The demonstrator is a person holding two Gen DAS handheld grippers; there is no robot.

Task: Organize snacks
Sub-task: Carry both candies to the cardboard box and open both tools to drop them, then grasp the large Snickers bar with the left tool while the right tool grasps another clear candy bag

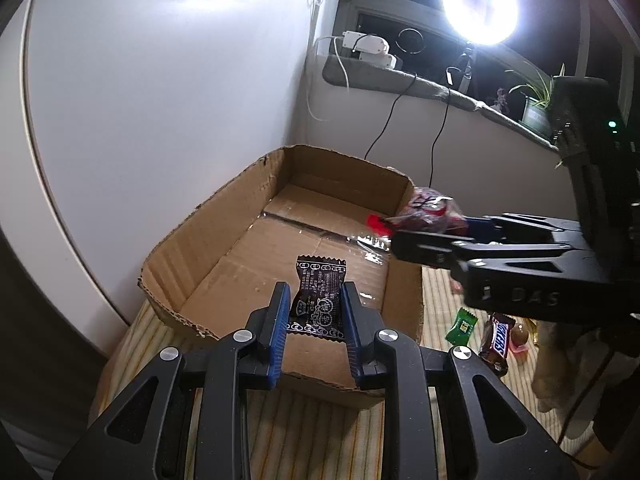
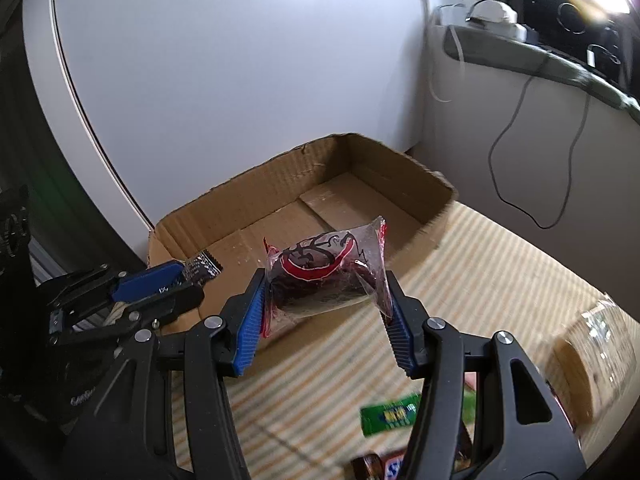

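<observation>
Now both grippers over cardboard box (image 1: pixel 224 240). Left gripper (image 1: pixel 314 308) pinching black printed candy packet (image 1: pixel 318 300) above box floor. Right gripper (image 2: pixel 326 304) clamped on clear red-marked snack pouch (image 2: pixel 324 276) by box's near wall. Snickers bar (image 1: pixel 498 340) and green candy (image 1: pixel 462 324) lying on striped mat (image 1: pixel 304 432).

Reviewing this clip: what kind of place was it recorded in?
Most likely a room in a home, lit for filming. A potted plant stands on the window ledge, a ring light shines beside it, and a cardboard box sits on a striped cloth with snacks nearby.
</observation>
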